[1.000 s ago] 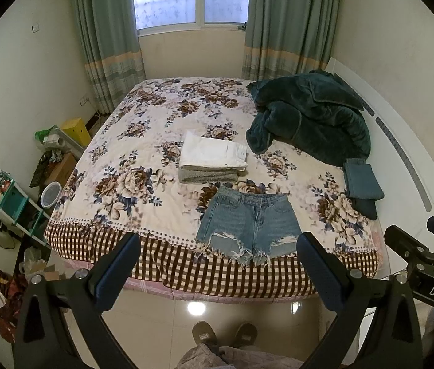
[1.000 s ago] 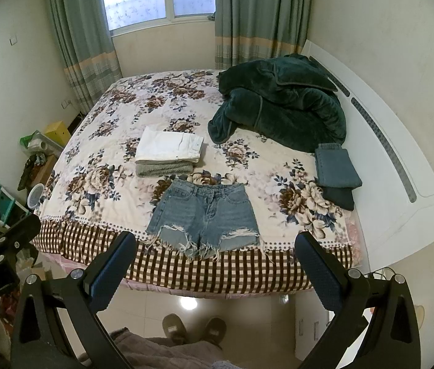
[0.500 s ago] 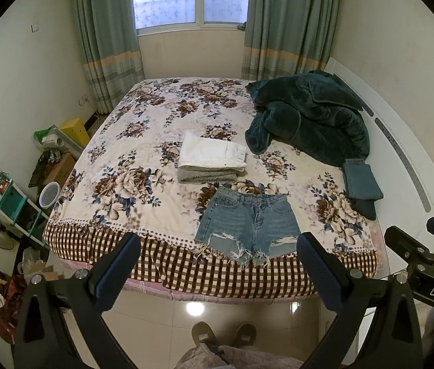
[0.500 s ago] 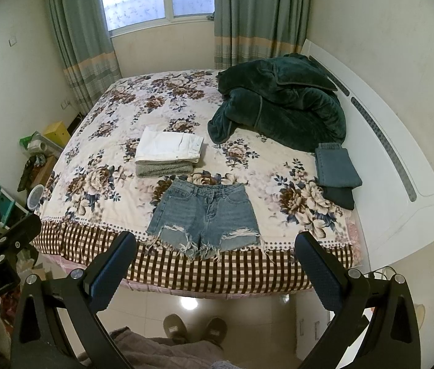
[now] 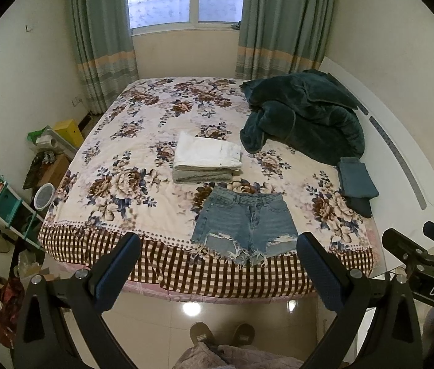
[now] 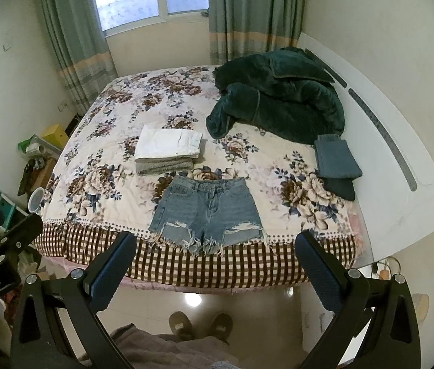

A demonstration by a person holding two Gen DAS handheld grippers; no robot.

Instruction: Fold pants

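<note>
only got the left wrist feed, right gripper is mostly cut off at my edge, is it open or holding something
observer: open. the right wrist view shows the right gripper with its fingers spread wide and nothing between them, not touching the denim shorts.
operator: what's on the floor behind it, my view is blocked there
observer: cords and a small orange thing by the near corner of the headboard; too small to name.
</note>
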